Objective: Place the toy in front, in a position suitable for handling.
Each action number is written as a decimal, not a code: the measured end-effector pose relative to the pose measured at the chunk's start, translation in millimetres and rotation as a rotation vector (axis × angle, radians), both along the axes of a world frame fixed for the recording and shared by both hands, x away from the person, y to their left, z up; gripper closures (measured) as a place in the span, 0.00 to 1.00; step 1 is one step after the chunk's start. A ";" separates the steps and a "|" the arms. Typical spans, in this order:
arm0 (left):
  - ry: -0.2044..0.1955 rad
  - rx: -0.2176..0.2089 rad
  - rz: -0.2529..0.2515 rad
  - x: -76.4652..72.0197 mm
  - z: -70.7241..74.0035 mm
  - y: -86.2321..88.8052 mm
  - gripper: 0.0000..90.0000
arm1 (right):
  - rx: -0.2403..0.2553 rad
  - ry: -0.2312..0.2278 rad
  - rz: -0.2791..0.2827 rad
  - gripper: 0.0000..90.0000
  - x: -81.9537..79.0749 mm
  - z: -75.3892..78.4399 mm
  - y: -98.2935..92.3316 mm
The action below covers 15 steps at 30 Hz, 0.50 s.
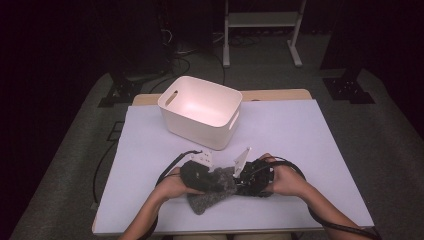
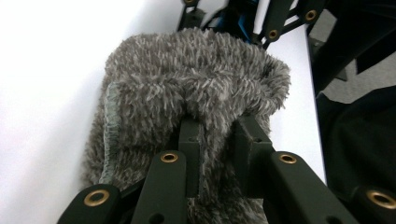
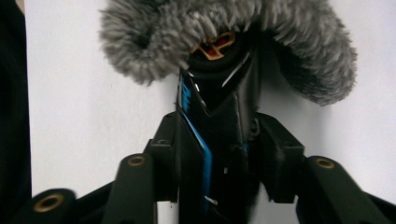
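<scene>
A grey fluffy pouch (image 1: 212, 192) lies near the front of the white-covered table (image 1: 310, 140). In the left gripper view my left gripper (image 2: 218, 128) is shut on a fold of the fluffy pouch (image 2: 196, 70) near its opening. From the right, my right gripper (image 3: 219, 140) is shut on a black object (image 3: 217, 107) with a blue edge and a gold mark. That object's far end sits in the mouth of the fluffy pouch (image 3: 140, 37). From above, the left gripper (image 1: 200, 175) and the right gripper (image 1: 245, 182) face each other across the pouch.
A white plastic basket (image 1: 172, 107) with handle slots stands behind the hands, near the middle of the table. Cables trail from both grippers toward the person. A metal stand (image 1: 262, 22) is on the dark floor beyond the table.
</scene>
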<state>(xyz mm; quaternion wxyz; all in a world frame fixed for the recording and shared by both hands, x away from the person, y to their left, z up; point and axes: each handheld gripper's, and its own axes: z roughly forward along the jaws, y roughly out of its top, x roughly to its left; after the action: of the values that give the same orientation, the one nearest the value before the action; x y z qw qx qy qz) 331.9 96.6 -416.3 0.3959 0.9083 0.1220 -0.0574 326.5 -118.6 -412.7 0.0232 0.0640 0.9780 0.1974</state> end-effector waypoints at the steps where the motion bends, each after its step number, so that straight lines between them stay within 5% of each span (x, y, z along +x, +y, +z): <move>1: 0.005 -0.008 0.000 0.7 1.2 1.9 0.84 | 0.012 -0.003 -0.006 0.61 0.3 0.7 0.4; 5: -0.010 -0.021 0.023 1.4 16.5 14.6 0.84 | 0.089 -0.024 -0.004 0.62 2.6 3.8 4.9; 11: -0.094 -0.046 0.025 -2.1 61.9 27.7 0.85 | 0.264 -0.041 -0.014 0.61 6.6 13.7 15.5; 15: -0.120 -0.012 -0.001 -5.6 70.7 18.2 0.85 | 0.291 -0.040 -0.016 0.61 4.6 16.8 13.4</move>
<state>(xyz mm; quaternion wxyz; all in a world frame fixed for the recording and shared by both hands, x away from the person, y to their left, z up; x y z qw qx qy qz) 326.3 114.7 -345.6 0.4081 0.9078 0.0971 -0.0038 331.0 -105.2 -395.9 0.0349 0.0704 0.9378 0.3383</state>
